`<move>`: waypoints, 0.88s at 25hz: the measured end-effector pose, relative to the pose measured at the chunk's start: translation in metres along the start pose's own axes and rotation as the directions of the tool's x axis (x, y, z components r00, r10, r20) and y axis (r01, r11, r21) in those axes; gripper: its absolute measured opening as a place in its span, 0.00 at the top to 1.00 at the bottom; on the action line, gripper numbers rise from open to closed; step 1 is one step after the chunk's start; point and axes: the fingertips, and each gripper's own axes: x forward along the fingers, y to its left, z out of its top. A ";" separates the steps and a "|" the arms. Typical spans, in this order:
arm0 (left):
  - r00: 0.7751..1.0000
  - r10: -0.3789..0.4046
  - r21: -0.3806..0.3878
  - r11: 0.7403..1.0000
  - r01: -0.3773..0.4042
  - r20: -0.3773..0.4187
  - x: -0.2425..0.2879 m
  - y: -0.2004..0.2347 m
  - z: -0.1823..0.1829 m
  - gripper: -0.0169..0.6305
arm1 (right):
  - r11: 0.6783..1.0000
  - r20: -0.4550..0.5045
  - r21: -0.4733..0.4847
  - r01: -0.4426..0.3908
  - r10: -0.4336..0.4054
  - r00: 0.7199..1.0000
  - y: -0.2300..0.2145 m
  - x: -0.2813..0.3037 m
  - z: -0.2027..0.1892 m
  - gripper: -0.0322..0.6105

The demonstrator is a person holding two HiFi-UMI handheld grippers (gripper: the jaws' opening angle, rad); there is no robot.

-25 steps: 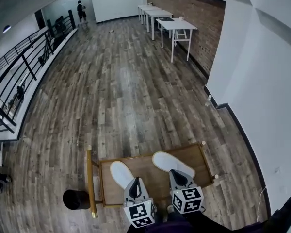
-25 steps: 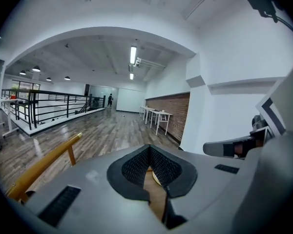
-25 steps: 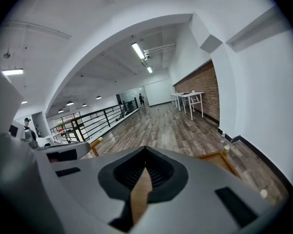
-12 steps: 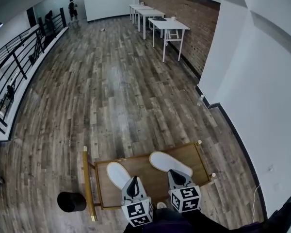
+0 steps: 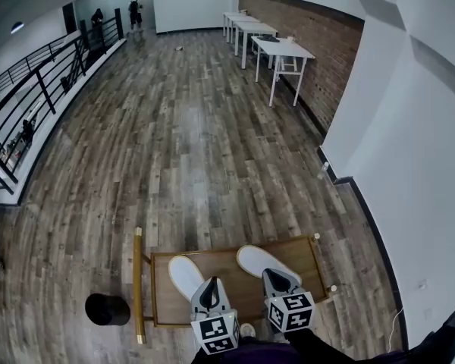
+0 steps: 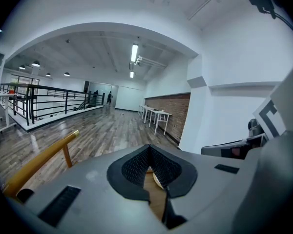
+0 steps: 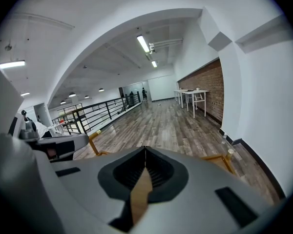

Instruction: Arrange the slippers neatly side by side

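Two white slippers lie on a low wooden table (image 5: 313, 253). The left slipper (image 5: 183, 274) points up and left, the right slipper (image 5: 259, 260) angles toward the upper left, with a gap between them. My left gripper (image 5: 209, 293) hovers over the near end of the left slipper, jaws shut and empty. My right gripper (image 5: 279, 281) sits over the near end of the right slipper, also shut with nothing held. In the left gripper view the jaw tips (image 6: 148, 156) meet, and a sliver of white slipper (image 6: 157, 181) shows below. In the right gripper view the closed jaws (image 7: 145, 151) show only table wood.
A yellow wooden rail (image 5: 138, 283) runs along the table's left side. A black round object (image 5: 107, 309) stands on the floor to the left. White tables (image 5: 284, 51) line the brick wall far ahead. A black railing (image 5: 38, 105) borders the left. A white wall (image 5: 417, 173) is close on the right.
The head view has shifted slightly, so the room sways in frame. Both grippers stay shut over the slippers' near ends; the slippers have not moved.
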 end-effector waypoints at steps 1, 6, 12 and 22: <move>1.000 -0.004 0.004 1.000 0.004 0.000 0.001 -0.002 0.000 0.97 | 1.000 -0.012 0.000 -0.007 0.007 1.000 -0.004 0.002 -0.004 0.95; 1.000 0.003 0.016 1.000 -0.003 0.001 0.003 -0.003 0.002 0.97 | 0.996 -0.071 -0.018 -0.084 0.083 0.994 -0.030 0.018 -0.014 0.95; 1.000 0.021 0.019 1.000 -0.021 -0.013 0.002 -0.002 -0.004 0.97 | 0.969 -0.220 -0.176 -0.174 0.134 0.966 -0.054 0.055 -0.020 0.83; 0.996 0.066 0.031 0.997 -0.064 -0.061 -0.010 0.012 -0.016 0.97 | 0.772 -0.630 -0.423 -0.475 0.126 0.766 -0.060 0.109 -0.088 0.67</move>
